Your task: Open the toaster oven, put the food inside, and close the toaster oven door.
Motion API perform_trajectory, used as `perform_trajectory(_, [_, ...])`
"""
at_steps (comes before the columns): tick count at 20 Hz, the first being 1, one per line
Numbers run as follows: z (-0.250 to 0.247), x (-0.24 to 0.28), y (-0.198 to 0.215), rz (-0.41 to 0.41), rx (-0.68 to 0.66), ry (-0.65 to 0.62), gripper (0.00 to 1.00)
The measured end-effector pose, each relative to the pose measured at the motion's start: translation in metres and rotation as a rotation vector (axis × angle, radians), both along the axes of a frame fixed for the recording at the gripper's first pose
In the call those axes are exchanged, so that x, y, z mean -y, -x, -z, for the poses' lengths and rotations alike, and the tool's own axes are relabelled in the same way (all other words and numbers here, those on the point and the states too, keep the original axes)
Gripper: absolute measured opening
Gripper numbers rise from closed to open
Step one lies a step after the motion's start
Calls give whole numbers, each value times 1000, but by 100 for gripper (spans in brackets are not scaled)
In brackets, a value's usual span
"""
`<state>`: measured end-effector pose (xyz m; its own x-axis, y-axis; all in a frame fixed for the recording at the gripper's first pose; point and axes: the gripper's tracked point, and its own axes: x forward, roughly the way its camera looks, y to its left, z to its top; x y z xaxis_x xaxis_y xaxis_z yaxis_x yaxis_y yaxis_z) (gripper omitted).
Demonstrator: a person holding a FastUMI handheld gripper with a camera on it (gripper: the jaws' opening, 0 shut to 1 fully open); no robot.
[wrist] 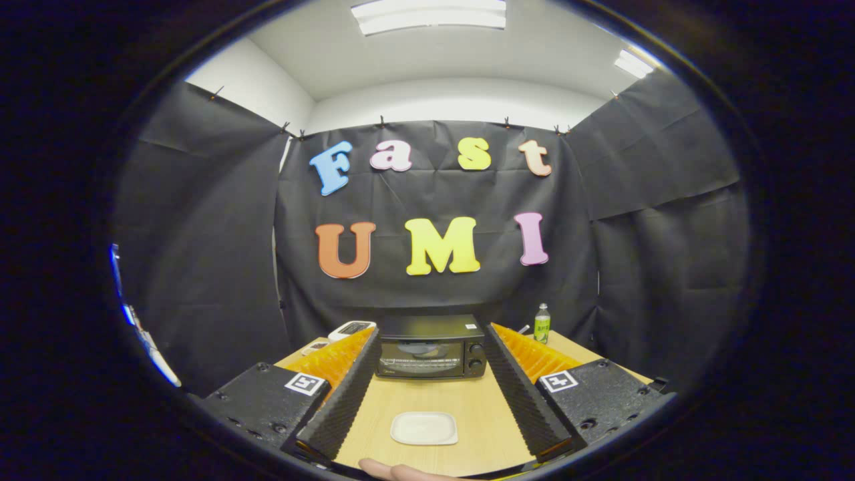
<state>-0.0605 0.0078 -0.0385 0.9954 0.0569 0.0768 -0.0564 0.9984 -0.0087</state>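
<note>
A green-labelled bottle (pixel 542 323) stands upright at about two o'clock on the wooden tabletop (pixel 467 407), near the black cloth wall (pixel 200 254). At about ten o'clock two white devices (pixel 351 329) lie near the tabletop's far edge, their details too small to tell. Overhead, ceiling light panels (pixel 429 15) glow at twelve o'clock.

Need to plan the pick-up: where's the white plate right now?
In the gripper view, the plate lies on the table between the open gripper's fingers, in front of the closed toaster oven.
</note>
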Motion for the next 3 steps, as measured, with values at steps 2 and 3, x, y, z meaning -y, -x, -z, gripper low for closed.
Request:
perform_trajectory(2, [1, 2, 2, 3, 1, 6, 100])
perform_trajectory(3, [6, 5, 0, 19, -10, 9, 100])
